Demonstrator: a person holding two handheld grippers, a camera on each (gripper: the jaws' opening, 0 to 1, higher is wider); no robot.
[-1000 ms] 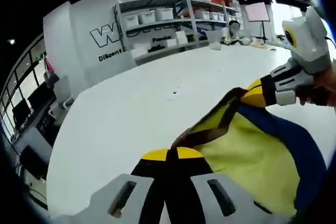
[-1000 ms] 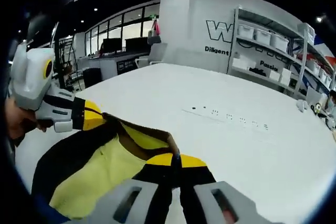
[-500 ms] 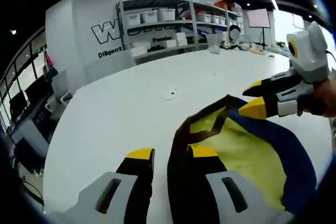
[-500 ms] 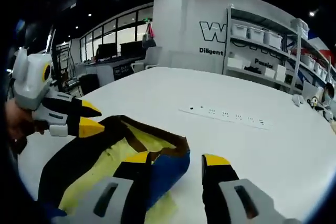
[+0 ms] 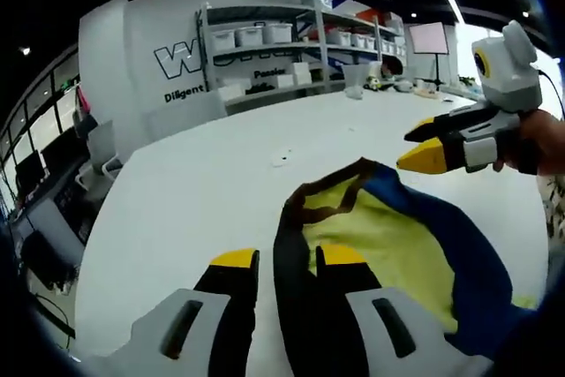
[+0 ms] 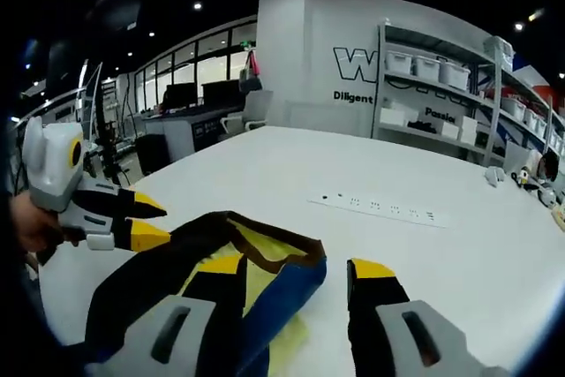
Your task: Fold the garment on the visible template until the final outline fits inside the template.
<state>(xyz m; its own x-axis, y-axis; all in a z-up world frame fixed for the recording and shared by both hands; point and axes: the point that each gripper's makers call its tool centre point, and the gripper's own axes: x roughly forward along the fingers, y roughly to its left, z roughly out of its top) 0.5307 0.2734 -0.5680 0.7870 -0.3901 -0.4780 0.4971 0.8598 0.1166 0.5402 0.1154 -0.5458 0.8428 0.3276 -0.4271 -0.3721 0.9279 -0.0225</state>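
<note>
A power strip (image 6: 380, 209) lies far out on the white table (image 5: 221, 183), shelving (image 5: 291, 41) behind. The yellow-and-blue garment (image 5: 397, 245) lies near, between the spread-jawed left gripper (image 5: 281, 258) and right gripper (image 6: 296, 267).

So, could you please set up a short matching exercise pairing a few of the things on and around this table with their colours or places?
Things:
1. garment
2. power strip
3. storage bins
4. left gripper

Descriptions:
A. white, up on the shelves
B. open jaws with yellow tips
C. yellow, blue and black, lying on the table
D. long and white, flat on the table

Pairs: 1-C, 2-D, 3-A, 4-B
</note>
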